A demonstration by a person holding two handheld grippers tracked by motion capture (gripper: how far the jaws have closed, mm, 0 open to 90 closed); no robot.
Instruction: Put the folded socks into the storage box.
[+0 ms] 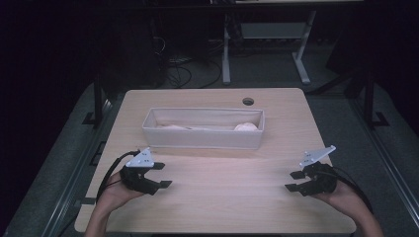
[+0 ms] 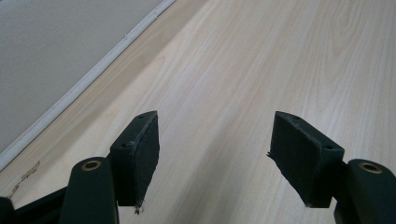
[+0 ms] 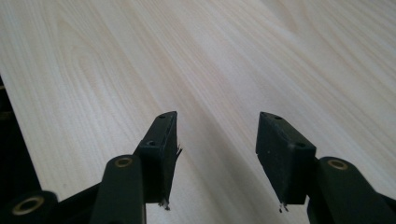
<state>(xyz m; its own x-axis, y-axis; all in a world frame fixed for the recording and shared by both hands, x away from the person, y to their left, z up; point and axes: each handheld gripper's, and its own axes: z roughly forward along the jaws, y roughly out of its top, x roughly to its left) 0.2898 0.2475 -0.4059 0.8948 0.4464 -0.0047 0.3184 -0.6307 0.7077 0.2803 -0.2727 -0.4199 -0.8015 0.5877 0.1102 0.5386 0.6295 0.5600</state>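
While both grippers gape empty, the fabric bin point(image 1: 202, 139) seemingly bears no label.

No readable text, labels, brands, numbers or signs anywhere

I see the box point(image 1: 203, 138) on the table point(image 1: 222, 197), behind both grippers; my left gripper point(image 1: 160, 175) sits near-left, my right gripper point(image 1: 295, 181) near-right, well apart.

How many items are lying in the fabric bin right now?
2 visible: a pale rounded lump at the fabric bin's right end, and a flat pale piece left of centre. The front wall may hide more.
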